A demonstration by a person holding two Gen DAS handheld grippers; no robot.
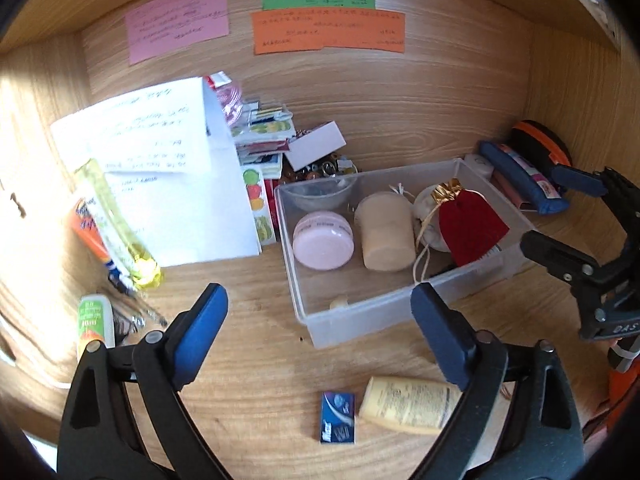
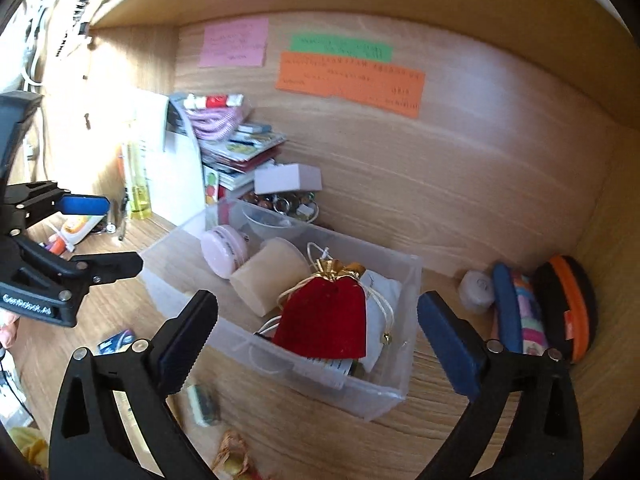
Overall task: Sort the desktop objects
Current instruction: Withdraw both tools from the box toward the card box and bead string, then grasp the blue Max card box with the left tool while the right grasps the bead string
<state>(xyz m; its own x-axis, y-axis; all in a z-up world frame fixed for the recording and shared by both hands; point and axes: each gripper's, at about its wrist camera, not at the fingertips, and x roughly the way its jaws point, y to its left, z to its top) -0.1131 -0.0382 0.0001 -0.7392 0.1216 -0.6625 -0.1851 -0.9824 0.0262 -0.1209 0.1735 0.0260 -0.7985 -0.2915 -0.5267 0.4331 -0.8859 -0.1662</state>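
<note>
A clear plastic bin (image 1: 384, 312) (image 2: 380, 396) stands on the wooden desk. It holds a pink round case (image 1: 323, 240) (image 2: 219, 249), a beige jar (image 1: 387, 232) (image 2: 272, 280), a red velvet pouch (image 1: 472, 228) (image 2: 324, 320) and a small clear bowl (image 1: 320, 194). My left gripper (image 1: 320, 320) is open and empty, above the desk in front of the bin. My right gripper (image 2: 316, 320) is open and empty, over the bin's near right end; it also shows in the left wrist view (image 1: 560, 216). A yellow tube (image 1: 408, 404) and a small blue packet (image 1: 338, 416) lie in front of the bin.
White papers (image 1: 168, 176), tubes (image 1: 116, 224) and pens lie at left. A stack of stickers and a white box (image 1: 316, 144) sit behind the bin. A blue pencil case (image 2: 516, 312) and an orange-black case (image 2: 568, 304) lie at right. Sticky notes (image 1: 328, 32) hang on the back wall.
</note>
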